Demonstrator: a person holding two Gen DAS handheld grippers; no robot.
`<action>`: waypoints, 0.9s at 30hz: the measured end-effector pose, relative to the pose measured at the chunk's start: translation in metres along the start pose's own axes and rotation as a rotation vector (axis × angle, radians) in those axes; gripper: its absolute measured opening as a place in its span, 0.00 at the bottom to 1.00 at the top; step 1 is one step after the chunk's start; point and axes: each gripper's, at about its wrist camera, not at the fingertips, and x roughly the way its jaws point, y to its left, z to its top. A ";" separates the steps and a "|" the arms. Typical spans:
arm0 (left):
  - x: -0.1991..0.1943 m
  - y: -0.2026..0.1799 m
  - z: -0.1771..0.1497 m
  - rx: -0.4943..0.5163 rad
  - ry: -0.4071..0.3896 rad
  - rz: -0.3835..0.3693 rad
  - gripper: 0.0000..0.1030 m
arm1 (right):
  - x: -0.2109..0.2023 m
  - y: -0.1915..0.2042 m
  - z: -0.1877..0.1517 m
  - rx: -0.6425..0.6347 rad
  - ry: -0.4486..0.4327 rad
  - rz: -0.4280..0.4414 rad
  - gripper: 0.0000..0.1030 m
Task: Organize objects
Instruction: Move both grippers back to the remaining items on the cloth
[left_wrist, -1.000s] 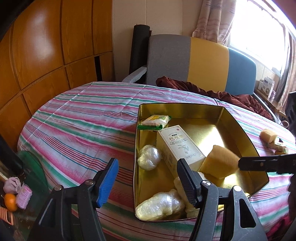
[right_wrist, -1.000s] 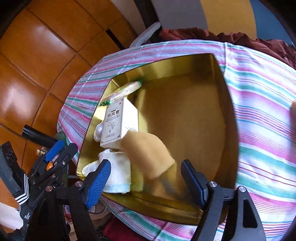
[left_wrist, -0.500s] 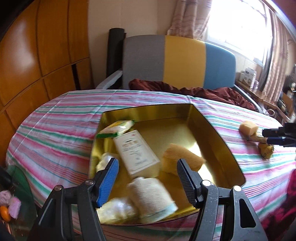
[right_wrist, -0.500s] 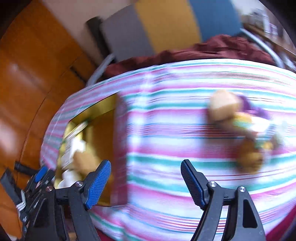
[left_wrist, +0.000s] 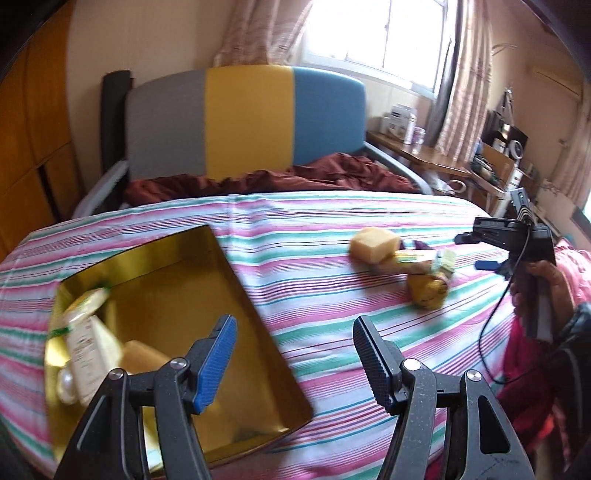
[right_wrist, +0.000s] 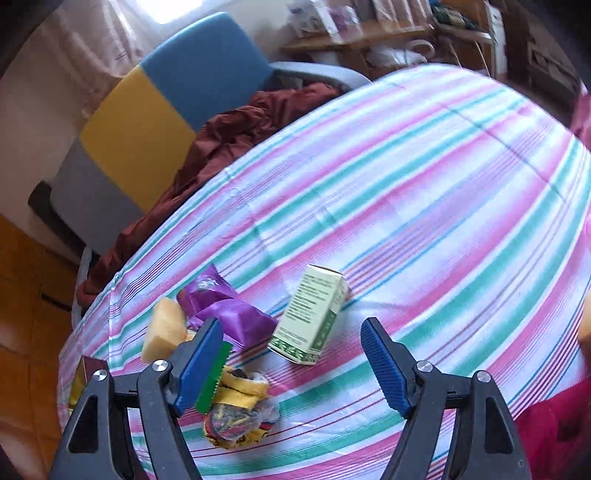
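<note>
A gold tin (left_wrist: 255, 332) sits on the striped tablecloth at the left and holds a white box (left_wrist: 86, 347), a yellow sponge (left_wrist: 142, 356) and wrapped packets. My left gripper (left_wrist: 293, 354) is open and empty, over the tin's right wall. A loose pile lies further right: a yellow sponge (left_wrist: 373, 243) (right_wrist: 164, 328), a purple packet (right_wrist: 229, 314), a green-white box (right_wrist: 314, 314) and a colourful wrapped bundle (right_wrist: 236, 421). My right gripper (right_wrist: 291, 365) is open and empty, just above the pile; it also shows in the left wrist view (left_wrist: 491, 245).
A grey, yellow and blue chair (left_wrist: 243, 122) with a dark red cloth (left_wrist: 277, 177) stands behind the table. A cluttered wooden desk (left_wrist: 436, 158) is at the back right. The tablecloth (right_wrist: 443, 206) stretches beyond the pile.
Both grippers swung right, away from the tin toward the loose pile. The right gripper left the sponge in the tin and now hovers over the pile.
</note>
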 end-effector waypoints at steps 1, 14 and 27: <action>0.010 -0.008 0.007 -0.007 0.019 -0.026 0.64 | -0.002 -0.001 0.001 0.006 -0.008 0.007 0.75; 0.121 -0.059 0.074 -0.168 0.189 -0.111 0.77 | 0.016 -0.002 0.002 0.017 0.071 0.022 0.75; 0.212 -0.078 0.116 -0.200 0.292 -0.075 0.84 | 0.019 -0.007 0.000 0.041 0.086 0.039 0.75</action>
